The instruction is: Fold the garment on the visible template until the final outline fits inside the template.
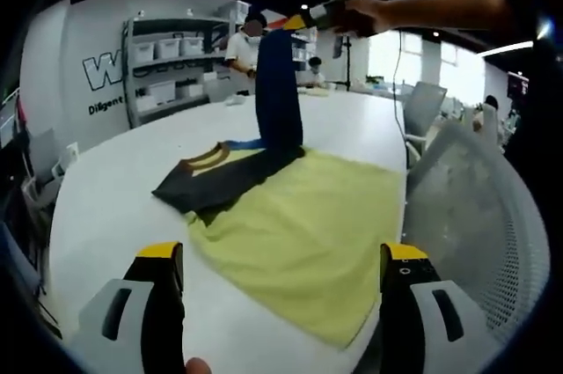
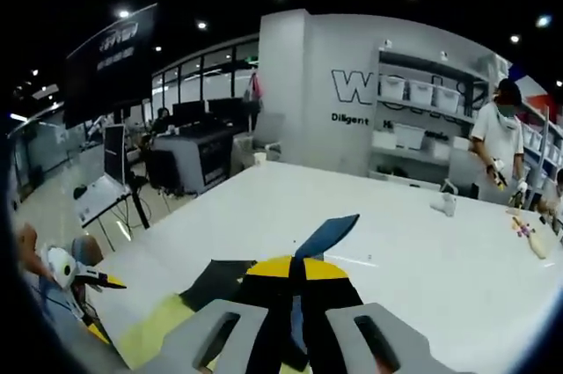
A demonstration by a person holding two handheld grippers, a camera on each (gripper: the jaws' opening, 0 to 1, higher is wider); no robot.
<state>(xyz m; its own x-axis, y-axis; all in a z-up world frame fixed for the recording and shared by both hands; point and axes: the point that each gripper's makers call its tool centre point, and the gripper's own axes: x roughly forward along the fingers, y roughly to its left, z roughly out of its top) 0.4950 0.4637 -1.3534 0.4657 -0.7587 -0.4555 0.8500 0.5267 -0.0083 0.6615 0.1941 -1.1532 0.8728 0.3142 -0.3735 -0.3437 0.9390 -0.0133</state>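
Where the garment (image 1: 230, 179) lies on the white table (image 1: 106, 207), its dark body with a tan collar rests partly on the yellow-green template (image 1: 303, 238), which spreads toward the near right edge of the table. One dark blue part of the garment (image 2: 324, 235) is lifted upright, well above the table, with its lower end still touching the rest of the cloth.

The right gripper (image 1: 310, 18) is seen in the left gripper view at the top of the lifted part, held by a person's hand (image 1: 361, 15). In the right gripper view its yellow-tipped jaws stand pressed together with blue cloth pinched between them; the right gripper (image 2: 294, 270) grips the garment.

The left gripper (image 1: 284, 255) hangs near the close edge of the template. Its jaws stand wide apart and hold nothing. It also shows at the lower left of the right gripper view (image 2: 84, 275).

A mesh chair (image 1: 479, 216) stands just beside the table on the right. Beyond the far edge of the table, shelves (image 1: 171, 62) carry white bins against a wall with lettering. A person (image 2: 497, 141) in a white shirt stands near those shelves.
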